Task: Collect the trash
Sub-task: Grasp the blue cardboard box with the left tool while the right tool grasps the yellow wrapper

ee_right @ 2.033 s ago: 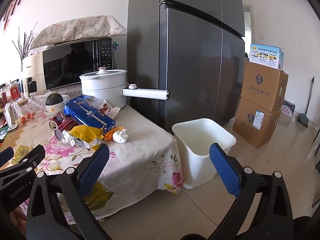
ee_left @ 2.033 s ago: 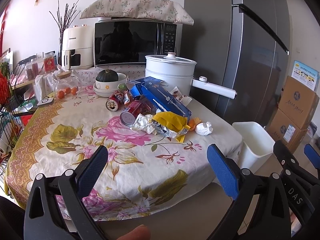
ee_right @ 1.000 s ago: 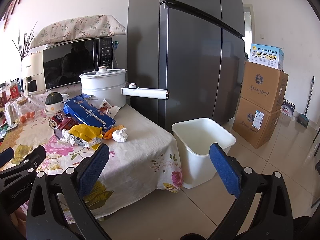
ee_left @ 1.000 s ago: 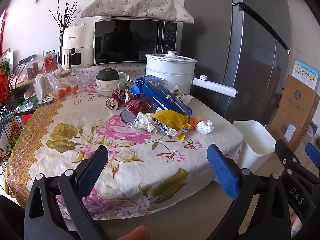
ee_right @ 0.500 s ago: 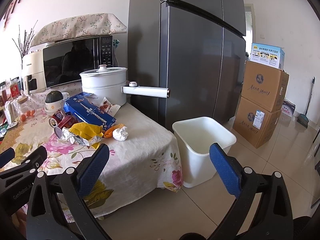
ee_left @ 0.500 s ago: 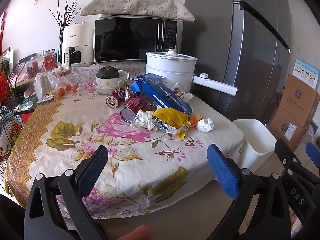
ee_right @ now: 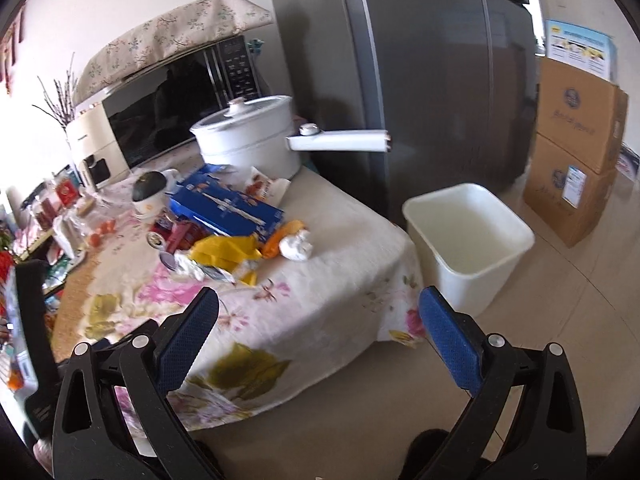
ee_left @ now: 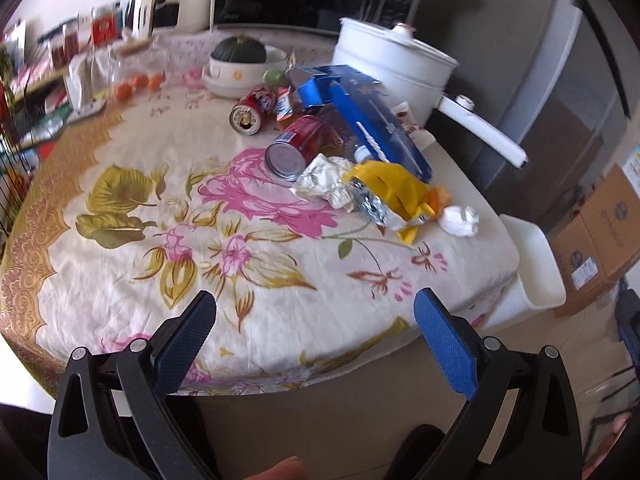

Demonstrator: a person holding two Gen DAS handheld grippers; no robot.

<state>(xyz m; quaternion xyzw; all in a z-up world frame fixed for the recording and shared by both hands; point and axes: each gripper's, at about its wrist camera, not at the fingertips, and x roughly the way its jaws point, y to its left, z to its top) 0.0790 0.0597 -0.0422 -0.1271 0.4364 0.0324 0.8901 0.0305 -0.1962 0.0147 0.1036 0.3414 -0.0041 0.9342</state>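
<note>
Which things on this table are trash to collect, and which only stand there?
For the job: white paper ball, yellow wrapper, foil wrapper, two red cans, blue box, white bin.

Just standing there: white pot, microwave, squash in bowl, cardboard boxes.

No text, brand or number could be read with certainty; print was present but blurred or too small.

- Two stacked cardboard cartons (ee_right: 576,128), beyond the white bin (ee_right: 468,236): round blue emblem and script line on each, illegible; white sticker on the lower carton, illegible.
- Blue-and-yellow printed box (ee_right: 580,48) atop those cartons: lettering unreadable.
- Blue box (ee_right: 224,208) on the table, left of the bin: white markings, unreadable.
- Two red cans (ee_left: 296,144), further left of the bin: labels unreadable.
</note>
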